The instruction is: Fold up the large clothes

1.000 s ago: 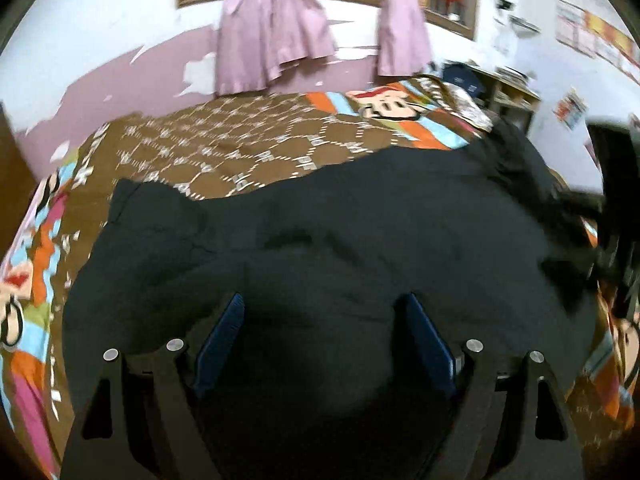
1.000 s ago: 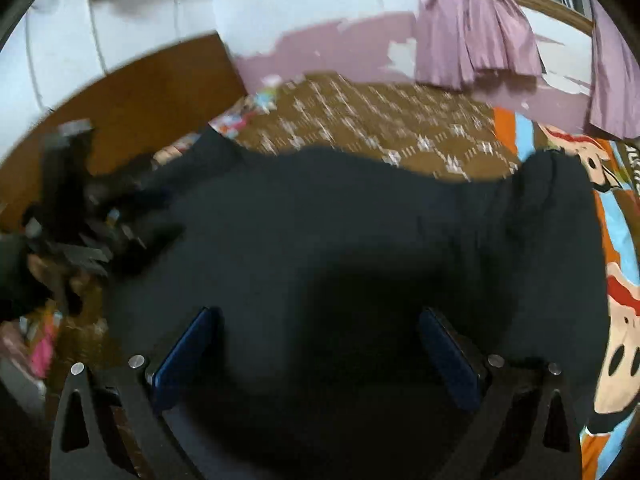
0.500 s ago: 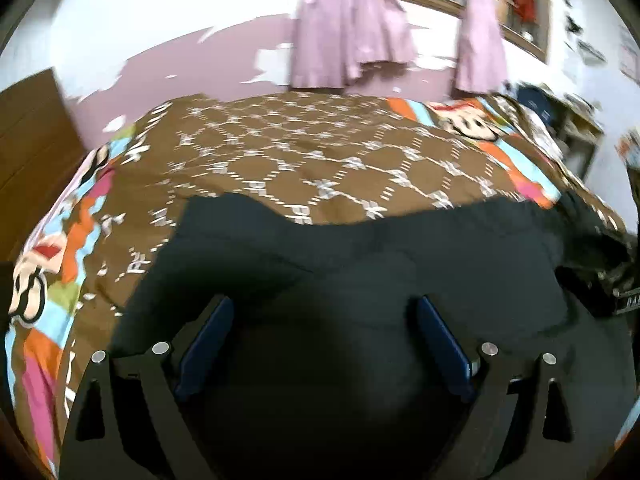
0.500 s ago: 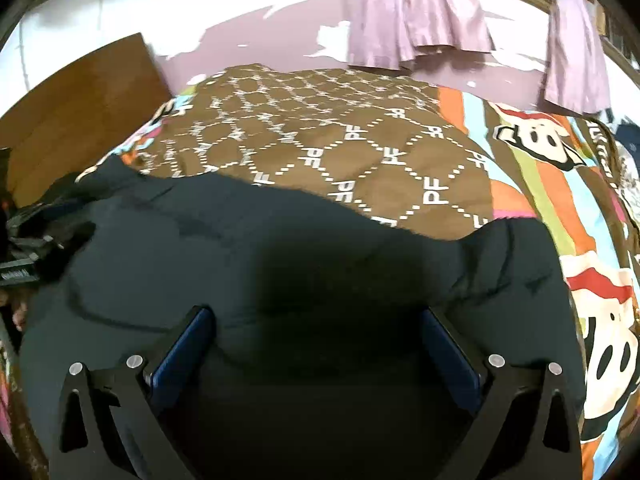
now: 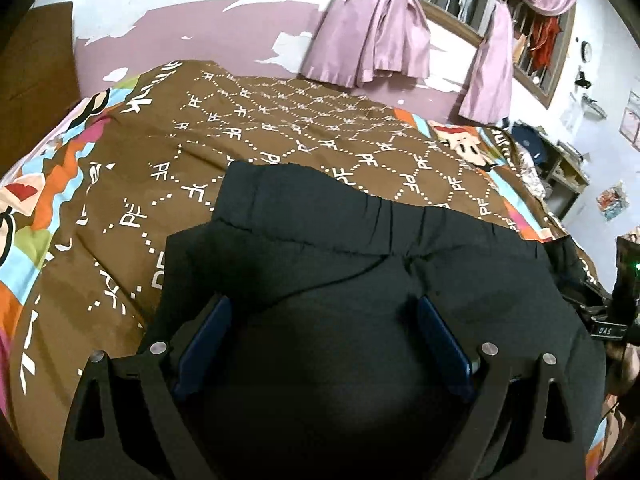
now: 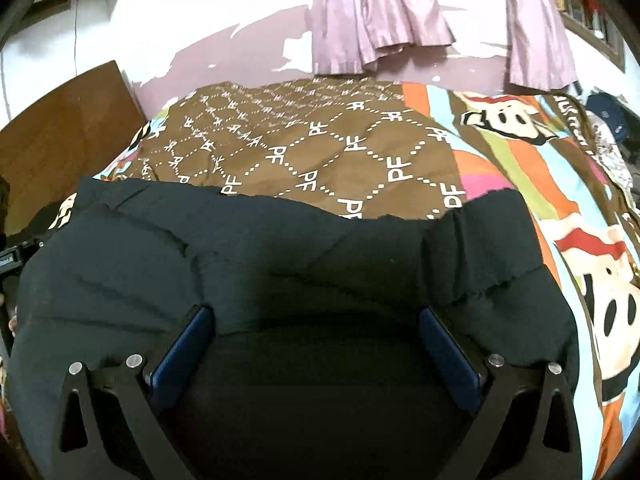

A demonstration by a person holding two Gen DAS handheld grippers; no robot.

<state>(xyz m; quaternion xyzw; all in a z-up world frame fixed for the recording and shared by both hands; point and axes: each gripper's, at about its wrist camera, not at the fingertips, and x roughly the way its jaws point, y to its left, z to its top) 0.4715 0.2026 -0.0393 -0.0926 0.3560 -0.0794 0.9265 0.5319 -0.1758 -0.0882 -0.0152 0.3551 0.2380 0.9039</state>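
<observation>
the black garment (image 5: 360, 280) lies folded over on the bed (image 5: 120, 208), bunched along the near edge, its ragged far hem crossing the brown bedspread. the left hand-held gripper (image 5: 322, 340) has just been spreading its jaws, now wide, cloth under them but not pinched. the right hand-held gripper (image 6: 316, 344) hangs wide too, gripping nothing. risk here: the top layer sits crooked and rumpled, so a grab could catch only one layer, drag the fold askew, or slide the garment off the near edge.
</observation>
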